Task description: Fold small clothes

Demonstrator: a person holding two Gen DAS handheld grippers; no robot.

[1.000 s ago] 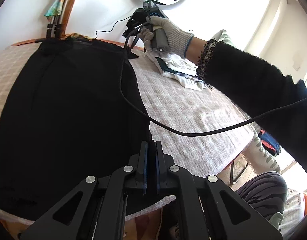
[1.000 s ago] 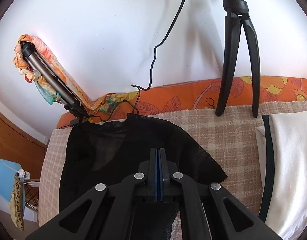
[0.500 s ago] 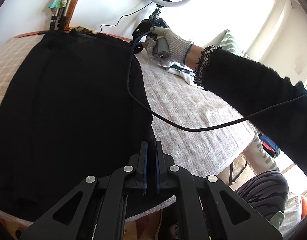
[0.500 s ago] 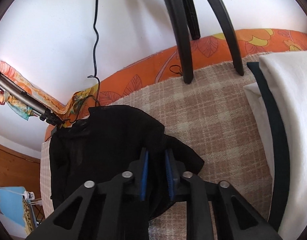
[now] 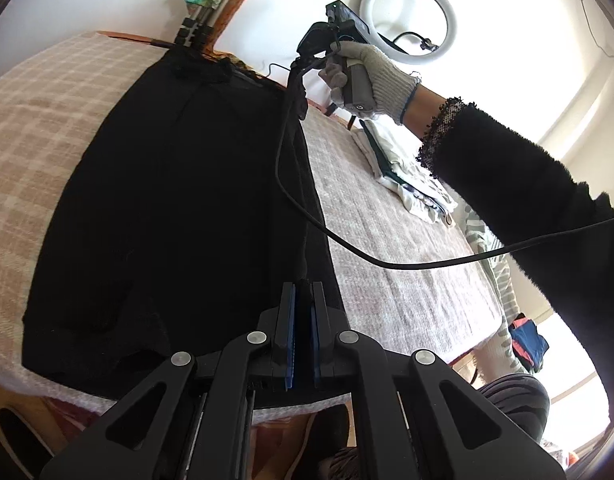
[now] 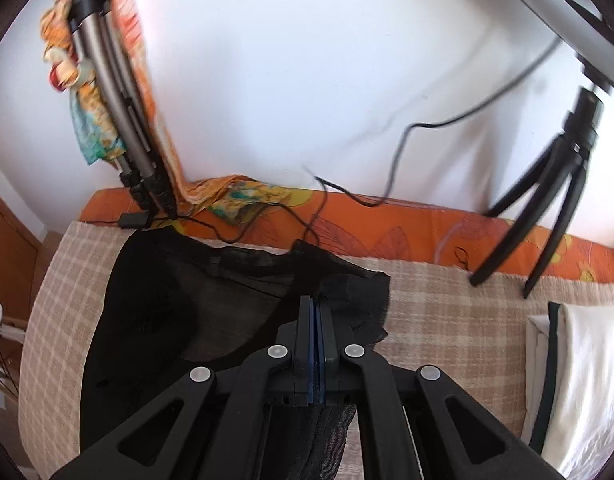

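**Black top lifted by its edge, fold not yet made**

Black fabric fills my view: the top lies on the checked blanket. My left gripper and right gripper both pinch its edge. Folded whites wait aside; this fold remains.

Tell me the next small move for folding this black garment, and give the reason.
Probably carry both held points across together toward the garment's opposite side. The left gripper is shut on the near right edge of the black garment, and the right gripper is shut on its far corner, already lifted off the checked cover. The rest lies flat, so a lengthwise fold seems ready.
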